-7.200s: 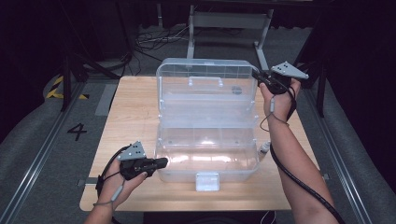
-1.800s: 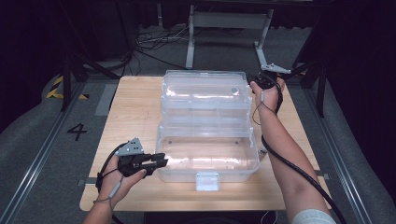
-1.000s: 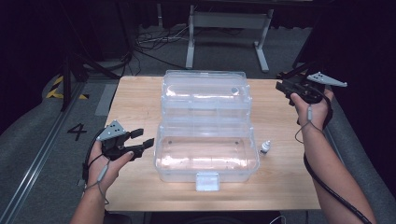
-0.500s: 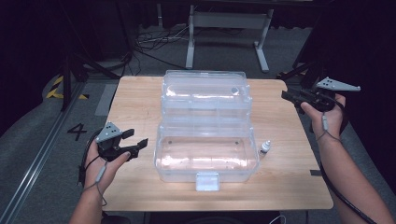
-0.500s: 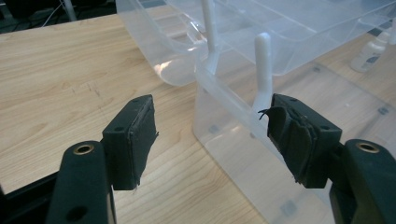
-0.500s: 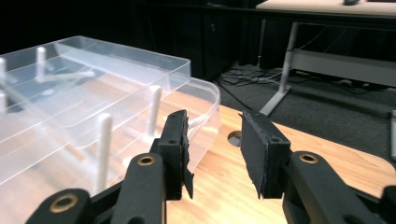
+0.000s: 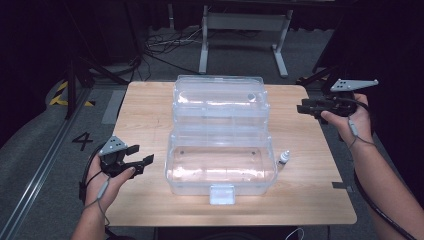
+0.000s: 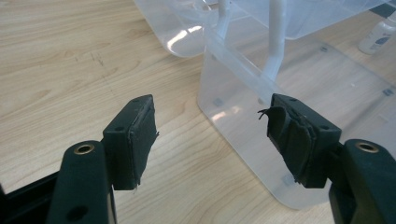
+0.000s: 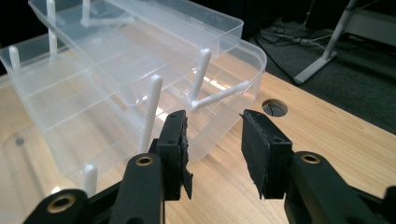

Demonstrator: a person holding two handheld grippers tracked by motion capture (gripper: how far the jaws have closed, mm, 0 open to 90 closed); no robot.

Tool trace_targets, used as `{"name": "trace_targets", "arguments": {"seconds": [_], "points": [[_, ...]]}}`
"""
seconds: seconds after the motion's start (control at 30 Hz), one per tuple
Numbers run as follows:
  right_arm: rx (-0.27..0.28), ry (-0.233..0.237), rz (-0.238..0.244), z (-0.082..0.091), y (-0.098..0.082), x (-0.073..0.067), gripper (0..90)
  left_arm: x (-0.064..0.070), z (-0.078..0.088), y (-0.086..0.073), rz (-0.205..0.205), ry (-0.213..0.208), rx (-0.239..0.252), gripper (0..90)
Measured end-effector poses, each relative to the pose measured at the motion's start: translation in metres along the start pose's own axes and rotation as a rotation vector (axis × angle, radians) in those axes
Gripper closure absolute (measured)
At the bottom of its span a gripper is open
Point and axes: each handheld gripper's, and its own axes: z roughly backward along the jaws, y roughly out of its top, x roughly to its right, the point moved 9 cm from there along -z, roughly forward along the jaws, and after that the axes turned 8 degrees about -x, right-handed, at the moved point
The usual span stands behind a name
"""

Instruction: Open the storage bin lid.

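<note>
Left gripper (image 7: 131, 162): held at about 8 o'clock of the table (image 7: 150, 115), jaws spread wide after just opening further, nothing between them; in the left gripper view (image 8: 212, 135) bare wood and a box corner are seen through the gap. Right gripper (image 7: 306, 107): held at about 2 o'clock, off the table's edge, jaws parted, nothing gripped; in the right gripper view (image 9: 212, 140) the box's side is seen beyond the gap. Clear plastic tiered box (image 7: 220, 135): placed at the table's centre, unfolded, upper trays stepped back toward 12 o'clock on thin white link arms, deep lower tub toward 6 o'clock with a latch tab at its front; walls transparent, glare noted. Small white bottle (image 7: 283, 159): dark-capped, set just beside the tub at 3 o'clock. Table: pale wood grain, one round cable hole (image 9: 274, 108) recorded. Surroundings: dark room, grey floor, loose cables, white metal stand at 12 o'clock, a "4" marked on the floor at 9 o'clock.
</note>
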Motion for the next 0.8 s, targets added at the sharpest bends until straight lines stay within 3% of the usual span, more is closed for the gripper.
{"name": "trace_targets", "arguments": {"seconds": [0.13,0.27,0.3,0.33,0.37,0.57,0.8], "points": [[-0.076,0.023,0.046,-0.005,0.001,-0.005,62.4,-0.002,0.003,-0.004,-0.005,0.029,0.002,33.7],[-0.155,0.035,0.109,-0.010,0.001,-0.011,62.3,-0.001,0.006,-0.006,0.000,0.032,0.001,33.8],[-0.155,0.035,0.109,-0.010,0.001,-0.011,62.3,-0.001,0.006,-0.006,0.000,0.032,0.001,33.8],[-0.191,0.049,0.125,-0.013,0.001,-0.014,62.5,-0.002,0.006,-0.007,0.002,0.034,0.002,33.8],[-0.191,0.049,0.125,-0.013,0.001,-0.014,62.5,-0.002,0.006,-0.007,0.000,0.035,0.000,33.8],[-0.307,0.085,0.170,-0.022,-0.004,-0.022,62.5,-0.002,0.006,-0.012,0.005,0.044,-0.007,34.0],[-0.385,0.107,0.202,-0.027,-0.006,-0.026,63.0,-0.003,0.007,-0.015,0.011,0.044,-0.010,34.1]]}}
